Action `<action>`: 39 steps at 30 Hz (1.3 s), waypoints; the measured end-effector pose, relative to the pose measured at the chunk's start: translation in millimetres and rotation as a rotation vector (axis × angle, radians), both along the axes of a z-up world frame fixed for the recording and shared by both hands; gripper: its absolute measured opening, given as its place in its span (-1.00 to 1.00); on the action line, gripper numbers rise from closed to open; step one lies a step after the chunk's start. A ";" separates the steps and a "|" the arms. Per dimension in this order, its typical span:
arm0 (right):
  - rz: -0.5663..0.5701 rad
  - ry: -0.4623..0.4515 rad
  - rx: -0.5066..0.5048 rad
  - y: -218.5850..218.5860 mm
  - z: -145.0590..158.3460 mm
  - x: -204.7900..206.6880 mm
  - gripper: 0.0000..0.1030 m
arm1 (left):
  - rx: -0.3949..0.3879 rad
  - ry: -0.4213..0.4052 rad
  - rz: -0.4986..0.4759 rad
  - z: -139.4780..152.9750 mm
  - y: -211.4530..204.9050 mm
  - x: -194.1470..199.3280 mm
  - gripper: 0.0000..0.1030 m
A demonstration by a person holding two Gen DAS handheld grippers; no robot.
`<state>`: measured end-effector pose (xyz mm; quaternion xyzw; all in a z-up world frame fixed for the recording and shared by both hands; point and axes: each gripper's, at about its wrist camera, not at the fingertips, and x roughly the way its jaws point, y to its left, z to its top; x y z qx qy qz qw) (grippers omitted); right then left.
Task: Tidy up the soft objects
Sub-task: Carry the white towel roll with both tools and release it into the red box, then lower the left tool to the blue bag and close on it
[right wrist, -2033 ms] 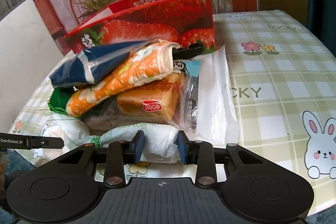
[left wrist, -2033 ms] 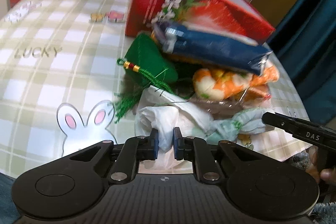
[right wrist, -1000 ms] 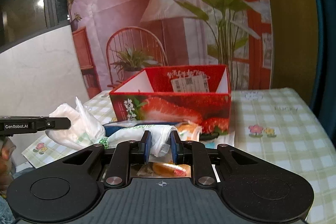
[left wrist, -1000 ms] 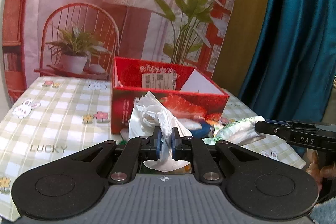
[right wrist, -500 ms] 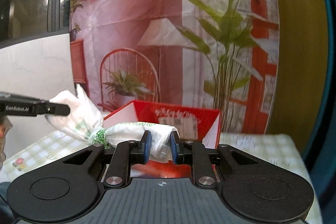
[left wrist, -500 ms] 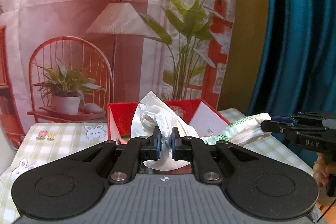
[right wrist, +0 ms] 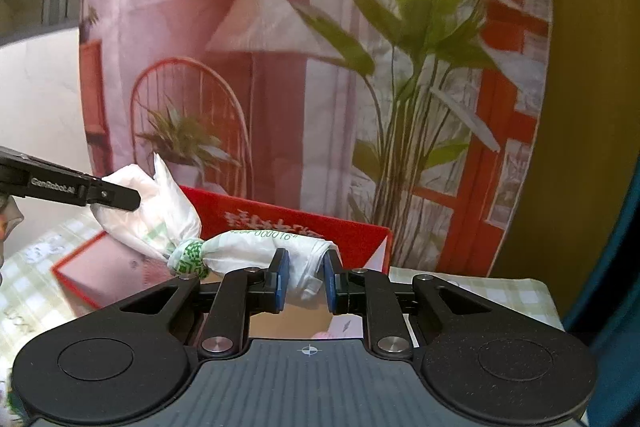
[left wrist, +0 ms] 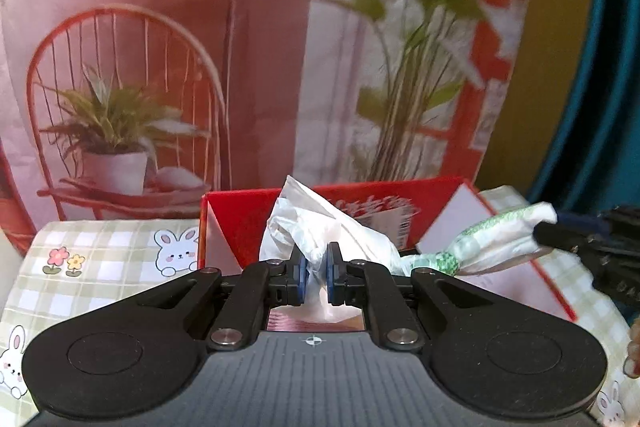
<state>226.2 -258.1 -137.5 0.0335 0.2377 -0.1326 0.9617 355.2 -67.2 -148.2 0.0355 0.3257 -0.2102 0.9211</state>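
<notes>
A white plastic bag with a green printed band is stretched in the air between both grippers, above the open red strawberry box. My left gripper is shut on one end of the bag. My right gripper has its jaws slightly parted with the bag's other end between the pads. The green band also shows in the right wrist view. The red box lies just below and behind the bag.
The table wears a green checked cloth with rabbits and flowers. A printed backdrop with a chair, lamp and plants hangs behind the box. A teal curtain is at the right.
Both grippers have carried the bag up from the pile on the table and forward over the red box. The right jaws have widened a little around the bag's end.
</notes>
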 end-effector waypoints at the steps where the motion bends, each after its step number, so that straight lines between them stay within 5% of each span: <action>1: 0.000 0.005 0.009 -3.2 -1.0 7.2 -0.68 | 0.006 0.016 0.001 -2.9 -0.7 7.6 -0.79; 10: -0.005 0.124 0.010 -21.6 -16.0 68.4 -0.69 | 0.050 0.108 0.007 -25.8 -3.7 51.9 -0.79; 19: -0.025 0.198 0.036 -27.8 -34.7 83.3 -0.66 | 0.096 0.135 -0.025 -38.6 -11.3 65.7 -0.72; 26: -0.057 0.197 0.051 -31.7 -35.9 75.2 -0.39 | 0.098 0.104 -0.043 -31.3 -8.2 55.5 0.07; 34: -0.060 0.148 0.078 -18.6 -21.9 47.2 -0.05 | 0.090 0.051 -0.052 -7.0 0.1 19.2 0.11; 39: -0.043 0.116 0.080 3.8 -12.3 21.3 -0.03 | 0.087 0.018 -0.047 8.8 15.9 -8.7 0.11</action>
